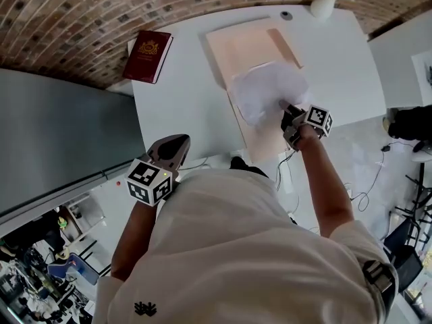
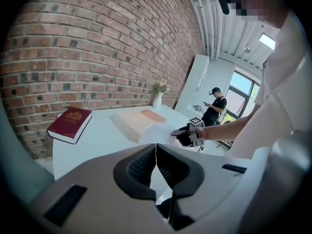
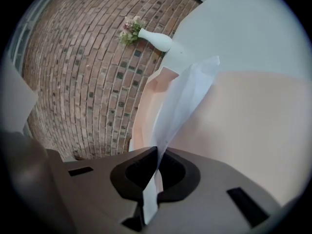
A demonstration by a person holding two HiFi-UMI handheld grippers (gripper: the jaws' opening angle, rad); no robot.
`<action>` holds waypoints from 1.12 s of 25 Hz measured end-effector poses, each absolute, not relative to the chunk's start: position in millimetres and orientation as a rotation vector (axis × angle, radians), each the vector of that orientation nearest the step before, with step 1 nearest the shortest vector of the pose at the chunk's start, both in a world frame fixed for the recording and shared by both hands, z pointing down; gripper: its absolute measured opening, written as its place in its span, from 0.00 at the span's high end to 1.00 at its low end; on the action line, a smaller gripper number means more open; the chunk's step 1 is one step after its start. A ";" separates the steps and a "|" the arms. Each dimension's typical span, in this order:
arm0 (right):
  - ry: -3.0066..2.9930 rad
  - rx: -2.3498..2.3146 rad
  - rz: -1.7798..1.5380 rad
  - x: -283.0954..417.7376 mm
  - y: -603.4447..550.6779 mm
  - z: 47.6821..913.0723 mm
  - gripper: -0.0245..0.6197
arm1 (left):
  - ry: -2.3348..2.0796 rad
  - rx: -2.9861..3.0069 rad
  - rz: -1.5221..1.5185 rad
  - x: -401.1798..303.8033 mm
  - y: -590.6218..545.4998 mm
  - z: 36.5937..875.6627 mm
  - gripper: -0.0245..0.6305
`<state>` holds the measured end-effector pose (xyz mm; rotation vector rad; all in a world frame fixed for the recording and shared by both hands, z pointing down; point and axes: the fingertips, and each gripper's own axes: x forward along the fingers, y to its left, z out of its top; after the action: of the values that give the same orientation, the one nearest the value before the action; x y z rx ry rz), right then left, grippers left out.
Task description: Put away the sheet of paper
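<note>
A white sheet of paper (image 1: 266, 90) hangs lifted over a pale pink folder (image 1: 246, 46) that lies open on the white table (image 1: 175, 106). My right gripper (image 1: 289, 117) is shut on the sheet's near edge, and in the right gripper view the paper (image 3: 183, 99) rises from between the closed jaws, with the folder (image 3: 243, 121) beneath it. My left gripper (image 1: 177, 147) hovers by the table's near left edge, shut with nothing in it. In the left gripper view the left gripper (image 2: 156, 155) points across the table at the sheet (image 2: 158, 133) and the folder (image 2: 139, 120).
A dark red book (image 1: 148, 55) lies at the table's far left corner. A white vase with flowers (image 1: 325, 2) stands at the far edge by the brick wall. A person (image 2: 214, 106) stands far off by a window. Cables (image 1: 368, 181) trail on the floor to the right.
</note>
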<state>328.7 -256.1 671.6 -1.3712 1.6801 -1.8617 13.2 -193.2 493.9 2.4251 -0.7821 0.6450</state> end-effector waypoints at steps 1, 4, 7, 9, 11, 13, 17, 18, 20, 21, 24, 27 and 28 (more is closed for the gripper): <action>1.677 -1.373 -1.863 327.7 -260.9 672.9 0.92 | -0.791 2.418 0.644 11.8 -193.3 494.4 0.93; 1.673 -1.375 -1.865 324.6 -275.4 675.7 0.92 | -0.818 2.399 0.644 7.6 -193.5 496.2 0.93; 1.669 -1.375 -1.866 322.0 -288.7 679.0 0.92 | -0.839 2.383 0.645 4.8 -192.3 497.6 0.93; 1.657 -1.379 -1.868 321.2 -295.0 681.0 0.92 | -0.854 2.375 0.644 3.8 -190.5 496.9 0.93; 1.644 -1.382 -1.870 319.9 -301.7 682.8 0.92 | -0.868 2.366 0.644 2.3 -189.2 496.1 0.93; 1.637 -1.383 -1.874 318.0 -310.8 685.8 0.92 | -0.883 2.356 0.645 0.7 -189.2 496.3 0.93; 1.628 -1.388 -1.884 315.0 -329.9 692.0 0.92 | -0.913 2.335 0.652 -1.5 -188.4 496.7 0.93; 1.625 -1.388 -1.886 314.0 -334.2 693.3 0.92 | -0.921 2.329 0.653 -2.4 -187.8 496.9 0.93; 1.616 -1.387 -1.891 312.2 -342.7 695.6 0.92 | -0.938 2.318 0.653 -3.9 -186.7 497.3 0.93; 1.610 -1.384 -1.895 311.6 -346.7 696.7 0.92 | -0.946 2.313 0.653 -4.3 -186.3 497.4 0.93; 1.590 -1.369 -1.909 310.2 -358.5 700.0 0.92 | -0.974 2.296 0.651 -5.1 -185.3 497.9 0.93; 1.582 -1.359 -1.916 308.6 -370.1 702.5 0.92 | -0.999 2.277 0.652 -6.8 -183.7 498.9 0.93; 1.576 -1.357 -1.917 308.3 -373.4 703.4 0.92 | -1.006 2.273 0.653 -7.6 -183.3 499.2 0.93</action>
<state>308.3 -373.4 703.4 -1.3571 1.5763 -1.9173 -7.6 -183.3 499.2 2.2728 -1.0059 0.6526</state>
